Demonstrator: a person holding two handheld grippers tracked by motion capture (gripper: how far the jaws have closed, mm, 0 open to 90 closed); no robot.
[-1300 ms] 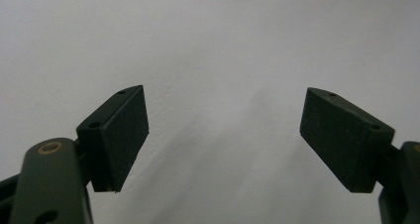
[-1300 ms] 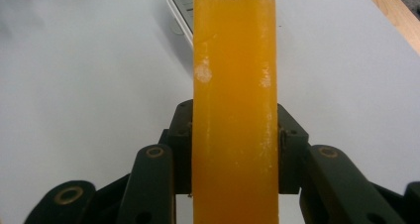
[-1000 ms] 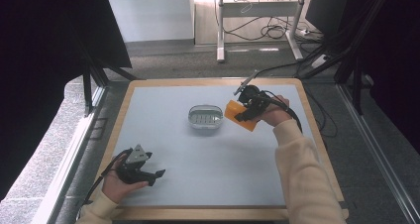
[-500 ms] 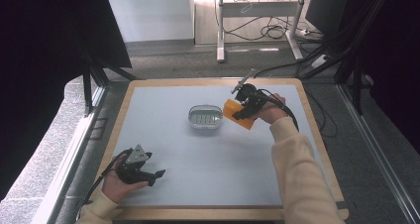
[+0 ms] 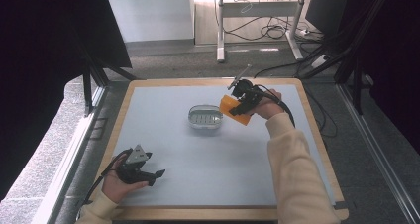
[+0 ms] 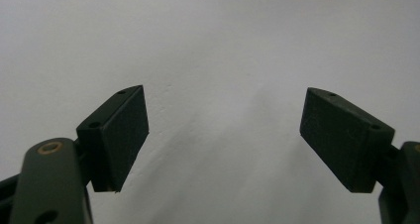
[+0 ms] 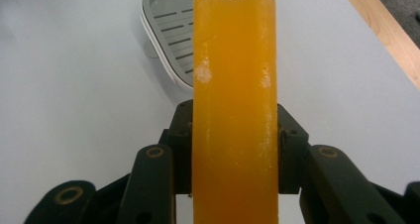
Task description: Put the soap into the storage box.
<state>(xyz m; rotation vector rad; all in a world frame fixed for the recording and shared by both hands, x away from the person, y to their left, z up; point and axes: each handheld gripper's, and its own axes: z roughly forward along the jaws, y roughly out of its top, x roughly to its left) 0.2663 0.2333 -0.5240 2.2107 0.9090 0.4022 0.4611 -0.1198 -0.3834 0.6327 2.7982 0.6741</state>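
Right gripper (image 5: 241, 106) has shifted slightly left toward the soap dish (image 5: 205, 118) over the last second, carrying the orange soap bar (image 5: 233, 110) with it; left gripper (image 5: 148, 174) hasn't moved.

Right gripper: jaws clamped on the soap bar (image 7: 235, 110), one pad on each long side, grip at the lower half of the bar. In the right gripper view the bar runs straight up between the jaws, and its far end overlaps the near rim of the soap dish (image 7: 168, 35). From the high view the bar sits just beside the dish's right edge; can't tell whether it touches the dish or the table (image 5: 208, 179). Bar surface has a few pale scuffs.

Soap dish: grey, oval, ribbed insert, sitting on the table a bit beyond centre.

Left gripper (image 6: 223, 135): jaws wide apart, nothing between them, just bare table surface in front. Held in the left hand (image 5: 116, 184) near the table's near-left corner, well apart from the dish and soap.
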